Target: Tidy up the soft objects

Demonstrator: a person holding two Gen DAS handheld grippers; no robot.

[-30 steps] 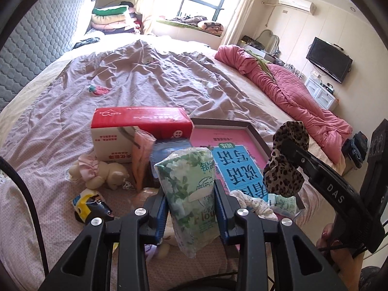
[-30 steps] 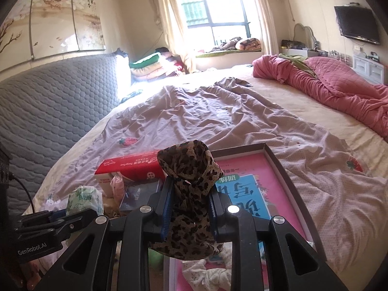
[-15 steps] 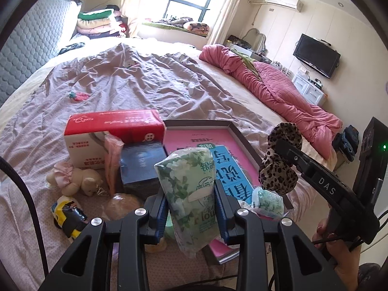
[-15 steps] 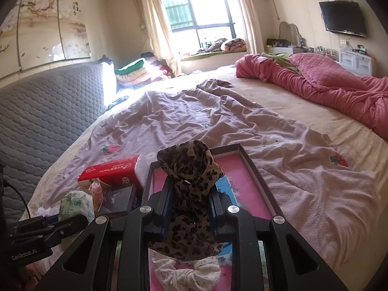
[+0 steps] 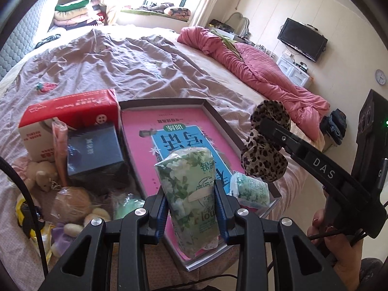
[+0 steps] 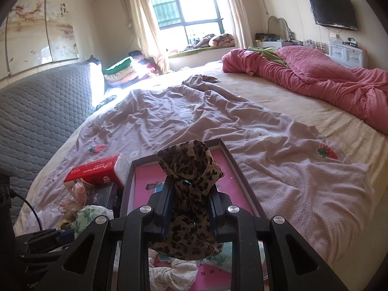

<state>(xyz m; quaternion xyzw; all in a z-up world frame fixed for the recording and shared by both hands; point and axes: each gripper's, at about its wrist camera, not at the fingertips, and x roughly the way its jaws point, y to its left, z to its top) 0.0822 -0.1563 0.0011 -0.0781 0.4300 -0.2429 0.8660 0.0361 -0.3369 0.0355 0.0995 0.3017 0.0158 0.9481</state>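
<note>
My left gripper (image 5: 191,194) is shut on a green floral tissue pack (image 5: 189,189), held upright over the near end of a shallow pink-lined box tray (image 5: 218,118). My right gripper (image 6: 190,189) is shut on a leopard-print scrunchie (image 6: 191,169), which hangs over the same tray (image 6: 238,169). In the left wrist view the right gripper (image 5: 269,131) and its leopard scrunchie (image 5: 264,155) hover at the tray's right rim. A second small tissue pack (image 5: 252,189) lies in the tray's near right corner. A white lace scrunchie (image 6: 172,274) lies in the tray below the right gripper.
Left of the tray sit a red tissue box (image 5: 70,114), a dark blue box (image 5: 94,150), a small plush bear (image 5: 41,174), a brown plush toy (image 5: 70,201) and a yellow toy (image 5: 24,213). A rumpled lilac sheet (image 6: 194,121) and a pink quilt (image 6: 315,80) cover the bed beyond.
Both grippers have moved right and slightly down over the tray, each keeping its load. The red box and toys have slid left in the left wrist view; the lace scrunchie now shows under the right gripper.
</note>
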